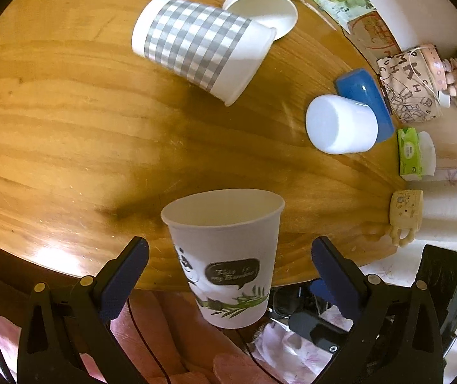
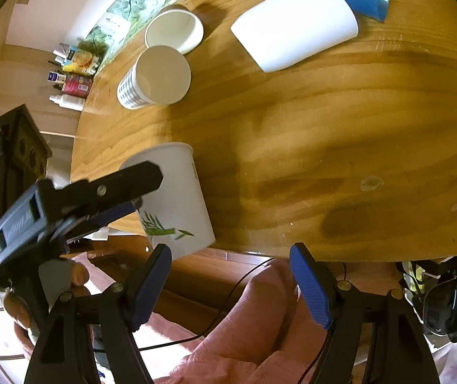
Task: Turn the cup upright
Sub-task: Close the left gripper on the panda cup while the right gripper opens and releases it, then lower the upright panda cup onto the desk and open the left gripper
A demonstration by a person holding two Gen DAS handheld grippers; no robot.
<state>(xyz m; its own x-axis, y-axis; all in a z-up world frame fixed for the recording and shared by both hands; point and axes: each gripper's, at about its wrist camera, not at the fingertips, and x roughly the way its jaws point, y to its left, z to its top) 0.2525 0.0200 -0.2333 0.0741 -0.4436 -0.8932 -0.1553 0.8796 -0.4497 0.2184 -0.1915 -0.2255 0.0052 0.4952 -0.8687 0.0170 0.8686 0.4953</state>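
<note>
A white paper cup with a panda print (image 1: 228, 256) stands mouth up at the table's near edge, between the fingers of my open left gripper (image 1: 228, 275), which do not touch it. It also shows in the right wrist view (image 2: 177, 204), with the left gripper's finger (image 2: 126, 185) beside it. My right gripper (image 2: 231, 284) is open and empty, below the table's edge over pink cloth. A grey checked cup (image 1: 196, 44) stands on the table further off; it also shows in the right wrist view (image 2: 154, 76).
On the wooden table (image 1: 68, 128) are a white paper cup (image 1: 260, 6), a white plastic cup (image 1: 340, 124) lying on its side and a blue cup (image 1: 366, 96) behind it. Bottles (image 2: 71, 80) and clutter lie on the floor past the table's edge.
</note>
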